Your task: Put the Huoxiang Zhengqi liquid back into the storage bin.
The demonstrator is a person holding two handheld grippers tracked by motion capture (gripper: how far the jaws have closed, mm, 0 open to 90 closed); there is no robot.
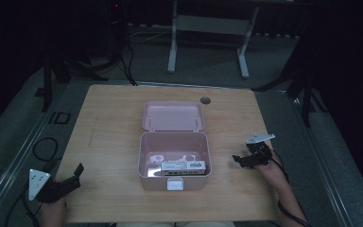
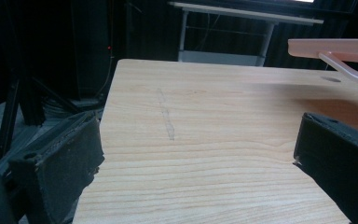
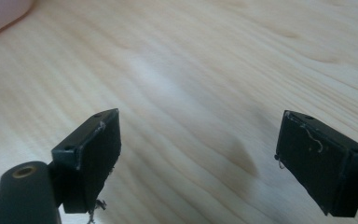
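Observation:
A pink box [image 1: 144, 161] stands open in the middle of the wooden table [image 1: 108, 118], its lid [image 1: 172, 116] folded back toward the far side. Inside it lies a white carton [image 1: 183, 166] along the near wall. My left gripper [image 1: 73, 177] rests at the table's near left corner, open and empty; its own view has the jaws wide apart over bare wood [image 2: 200, 154], with the pink lid [image 2: 331, 46] at the upper right. My right gripper [image 1: 238, 160] sits right of the box, open, with nothing between its fingers [image 3: 93, 154], low over the wood.
A round cable hole [image 1: 205, 100] is set in the table's far edge behind the lid. Black stands [image 1: 47, 80] and cables [image 1: 45, 146] crowd the floor at the left. A white table frame [image 1: 208, 28] stands beyond. More stand legs [image 1: 307, 94] are at the right.

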